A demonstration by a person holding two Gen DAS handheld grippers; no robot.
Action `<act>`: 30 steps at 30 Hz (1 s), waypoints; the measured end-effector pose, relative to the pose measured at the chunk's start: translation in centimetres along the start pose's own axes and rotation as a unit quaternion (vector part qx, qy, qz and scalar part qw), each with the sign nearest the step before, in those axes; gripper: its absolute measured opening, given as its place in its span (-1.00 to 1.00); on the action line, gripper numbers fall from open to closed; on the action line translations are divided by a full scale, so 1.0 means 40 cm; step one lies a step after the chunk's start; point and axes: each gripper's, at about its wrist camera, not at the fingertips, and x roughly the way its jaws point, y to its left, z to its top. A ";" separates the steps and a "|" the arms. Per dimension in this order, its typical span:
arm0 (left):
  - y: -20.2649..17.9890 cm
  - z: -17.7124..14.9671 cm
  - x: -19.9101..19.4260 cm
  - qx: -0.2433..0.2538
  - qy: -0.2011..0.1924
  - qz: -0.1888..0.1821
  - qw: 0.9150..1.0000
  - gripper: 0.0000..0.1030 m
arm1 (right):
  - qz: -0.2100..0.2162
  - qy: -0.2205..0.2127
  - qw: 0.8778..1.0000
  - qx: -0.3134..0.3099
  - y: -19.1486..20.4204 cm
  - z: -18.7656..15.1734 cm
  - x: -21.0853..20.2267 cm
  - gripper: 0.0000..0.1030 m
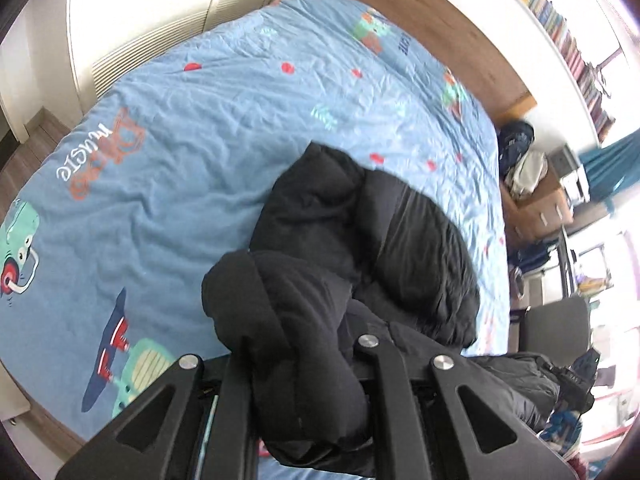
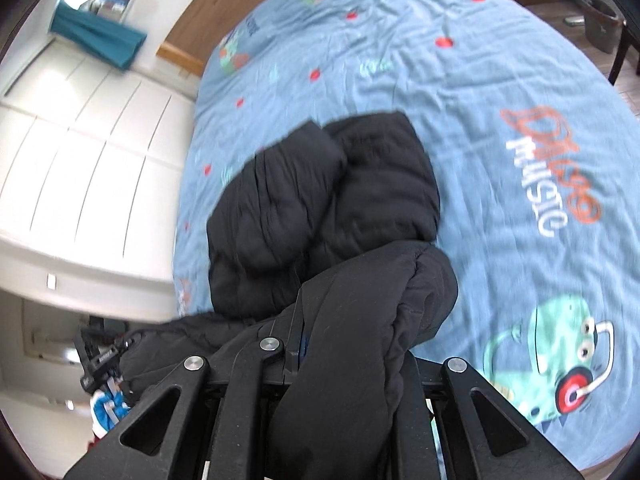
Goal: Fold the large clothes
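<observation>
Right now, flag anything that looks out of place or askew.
The puffy black jacket lies bunched in a lump on the blue printed bedsheet, not flat. Both tongs, left and right, grip its fabric.

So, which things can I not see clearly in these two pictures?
- Left claw fingertips: left wrist view, buried in the black jacket.
- Right claw fingertips: right wrist view, wrapped by the same jacket.
- Jacket's lower part: cut off by the bottom edge, behind both claws.
- Book titles on the shelf: too small, blurred.
- Blue bedsheet under the jacket: covered.
</observation>
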 end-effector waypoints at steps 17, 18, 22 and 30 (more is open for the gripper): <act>-0.021 0.318 0.317 -0.045 0.024 0.035 0.998 -0.79 | -0.041 -0.005 0.993 0.109 0.005 0.338 0.213 -0.62; -0.026 0.340 0.352 -0.048 0.029 0.040 0.998 -0.78 | -0.042 -0.004 0.992 0.121 -0.004 0.362 0.235 -0.60; -0.036 0.394 0.462 -0.063 0.047 0.050 0.996 -0.71 | -0.054 -0.001 0.986 0.157 -0.029 0.428 0.304 -0.52; 0.026 0.437 0.639 -0.156 0.090 0.031 0.983 -0.10 | -0.056 0.004 0.973 0.225 -0.100 0.484 0.425 -0.04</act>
